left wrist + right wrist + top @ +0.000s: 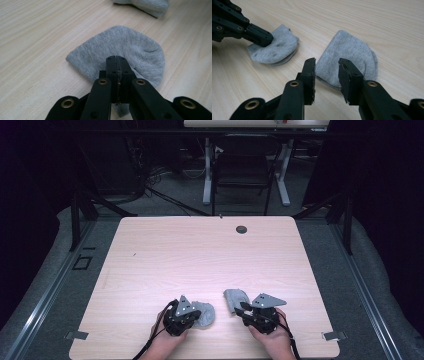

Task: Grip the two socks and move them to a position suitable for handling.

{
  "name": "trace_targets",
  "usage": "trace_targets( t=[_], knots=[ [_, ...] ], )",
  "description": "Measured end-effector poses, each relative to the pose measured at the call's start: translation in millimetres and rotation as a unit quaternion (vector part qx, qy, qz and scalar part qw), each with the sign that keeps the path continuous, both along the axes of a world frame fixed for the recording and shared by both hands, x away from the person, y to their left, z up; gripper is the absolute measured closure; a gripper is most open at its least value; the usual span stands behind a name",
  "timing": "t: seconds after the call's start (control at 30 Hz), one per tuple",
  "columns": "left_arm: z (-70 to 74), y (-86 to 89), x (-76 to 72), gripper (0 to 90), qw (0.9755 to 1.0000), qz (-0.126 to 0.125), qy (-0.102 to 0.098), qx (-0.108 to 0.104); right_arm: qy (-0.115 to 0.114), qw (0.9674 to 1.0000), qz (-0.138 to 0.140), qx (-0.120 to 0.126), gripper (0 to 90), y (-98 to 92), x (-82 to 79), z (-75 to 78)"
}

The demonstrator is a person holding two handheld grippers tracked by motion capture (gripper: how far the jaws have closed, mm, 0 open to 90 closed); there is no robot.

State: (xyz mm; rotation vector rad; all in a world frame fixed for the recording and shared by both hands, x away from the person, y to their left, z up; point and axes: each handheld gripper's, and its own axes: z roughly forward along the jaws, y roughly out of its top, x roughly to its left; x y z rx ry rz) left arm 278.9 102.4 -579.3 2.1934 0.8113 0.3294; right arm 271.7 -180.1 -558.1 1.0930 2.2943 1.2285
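- Two grey knit socks lie folded on the pale wood-grain bench (165,250), low centre of the high view.
- Left tongs (117,65): jaws clamped together on the left sock (130,47), at its near edge.
- Right tongs (326,71): narrowly parted, holding nothing. The right sock (348,53) sits straight ahead just past the tips, rounded end to the right.
- Soft, limp cloth; judging by this, a pinch needs a low approach.

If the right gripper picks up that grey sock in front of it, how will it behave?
The grey sock is thin, soft knit lying flat, so it will probably droop from the right gripper. It looks light and will likely not roll. Pushed across the table, it may bunch.
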Motion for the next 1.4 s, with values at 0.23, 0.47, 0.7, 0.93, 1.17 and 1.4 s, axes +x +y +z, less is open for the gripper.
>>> trace_targets(
  t=[0.23,0.47,0.7,0.93,1.17,1.4],
  knots=[
    [0.7,-1.9,-14.0,89.5,1.0000,-0.005,0.006,0.001,0.001,1.0000,-0.001,-0.001,70.4,0.2,0.1,1.1],
    [1.3,-3.0,-27.1,89.4,0.9999,-0.006,0.011,0.001,-0.007,0.9999,0.006,-0.014,83.3,5.1,5.3,11.0],
    [0.0,-4.5,-29.6,89.1,0.9996,-0.008,0.020,-0.015,0.005,0.9983,-0.006,-0.058,83.3,9.2,23.1,7.0],
    [5.4,0.6,-26.9,83.2,0.9989,-0.010,0.013,-0.043,0.018,0.9977,-0.012,-0.064,82.7,11.5,35.5,-2.3],
    [15.1,21.8,-20.2,76.0,0.9983,0.016,-0.004,-0.057,0.028,0.9971,-0.003,-0.071,84.7,17.0,38.5,-9.6],
    [17.6,38.6,-12.0,63.9,0.9975,0.043,-0.011,-0.055,0.031,0.9958,0.003,-0.086,85.4,22.8,39.6,-12.9]
  ],
)
